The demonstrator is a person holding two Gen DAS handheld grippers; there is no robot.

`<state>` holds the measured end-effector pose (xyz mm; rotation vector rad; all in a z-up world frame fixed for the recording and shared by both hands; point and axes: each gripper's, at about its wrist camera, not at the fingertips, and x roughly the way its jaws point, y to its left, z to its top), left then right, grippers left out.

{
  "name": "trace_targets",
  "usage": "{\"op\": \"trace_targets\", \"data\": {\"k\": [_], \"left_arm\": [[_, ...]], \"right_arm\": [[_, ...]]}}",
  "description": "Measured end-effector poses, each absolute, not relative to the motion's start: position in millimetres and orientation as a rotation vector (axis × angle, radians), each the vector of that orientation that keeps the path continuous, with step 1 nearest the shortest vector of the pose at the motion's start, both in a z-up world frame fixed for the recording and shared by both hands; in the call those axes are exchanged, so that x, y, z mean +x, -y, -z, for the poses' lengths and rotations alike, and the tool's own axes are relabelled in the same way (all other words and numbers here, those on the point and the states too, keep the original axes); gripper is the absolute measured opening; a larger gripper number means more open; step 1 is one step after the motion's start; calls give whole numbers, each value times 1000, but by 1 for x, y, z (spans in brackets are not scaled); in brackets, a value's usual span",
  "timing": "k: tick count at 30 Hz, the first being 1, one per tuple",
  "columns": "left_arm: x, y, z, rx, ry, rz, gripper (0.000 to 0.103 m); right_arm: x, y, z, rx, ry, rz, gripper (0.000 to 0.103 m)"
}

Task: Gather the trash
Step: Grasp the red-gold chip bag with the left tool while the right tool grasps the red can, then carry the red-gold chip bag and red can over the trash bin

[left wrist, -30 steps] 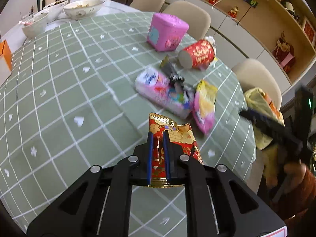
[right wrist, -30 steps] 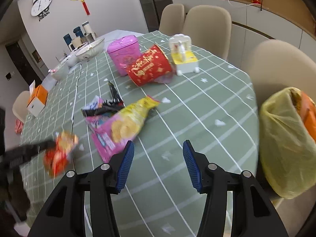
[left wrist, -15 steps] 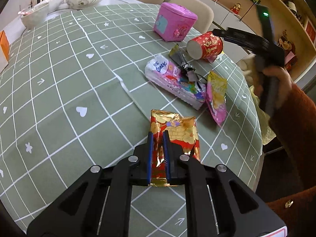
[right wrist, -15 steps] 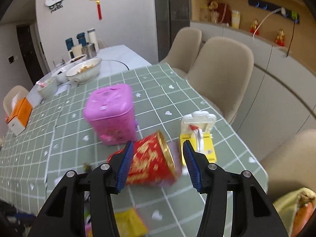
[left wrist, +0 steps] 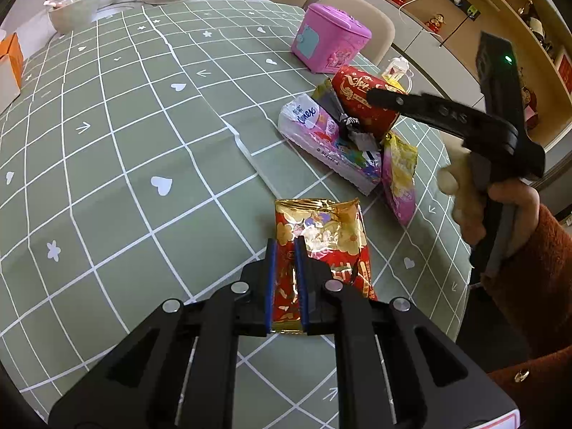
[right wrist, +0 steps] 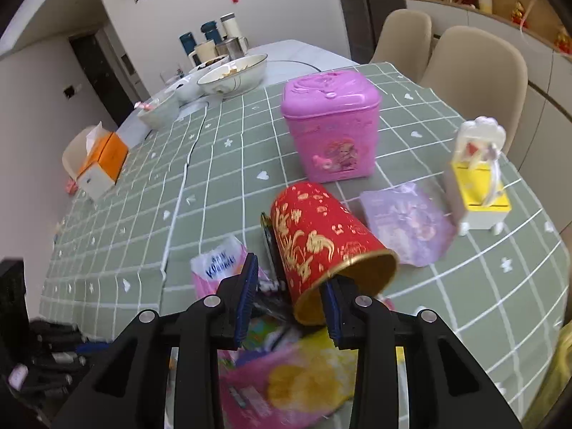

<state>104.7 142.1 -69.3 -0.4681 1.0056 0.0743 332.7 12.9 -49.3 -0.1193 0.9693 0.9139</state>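
The right gripper (right wrist: 290, 298) has swung across to the tipped red-and-gold paper cup (right wrist: 323, 246) on the desk, its fingers just closing around the rim and possibly crushing it, while the left gripper (left wrist: 285, 284) stays clamped on the red-gold foil wrapper (left wrist: 321, 236).

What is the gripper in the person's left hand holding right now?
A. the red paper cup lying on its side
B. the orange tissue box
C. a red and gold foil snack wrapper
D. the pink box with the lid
C: in the left wrist view, the left gripper has its blue pads pressed shut on the red and gold foil snack wrapper, which hangs just above the green checked tablecloth.
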Motion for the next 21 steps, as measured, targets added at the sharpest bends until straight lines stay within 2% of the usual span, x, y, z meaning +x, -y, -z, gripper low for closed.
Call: {"op": "trace_targets", "data": {"k": [1,3,5,7,10,13,21], "left_arm": [[103,-142,69,-469,-1005,-76,9],[101,-143,69,-473,-1010,-78,9],[100,-143,69,-480,-1017,-77,12],[97,-144,68,-489,-1018,-70,22],[94,-142,67,-501,-1007,-55,32],[97,-138,69,-508,-1010,-45,35],[110,-127,79,-476,-1042,-106,35]], "right_arm": [[336,-14,50,-89,-974,-891,32],[343,-15,52,-56,-996,-839,12],[344,-9,48,-18,-996,-791,5],[337,3,39,-8,-972,-780,5],[321,27,26,-3,-946,-752,5],[302,57,14,16,-926,-717,5],[252,122,7,58,-941,-659,5]]}}
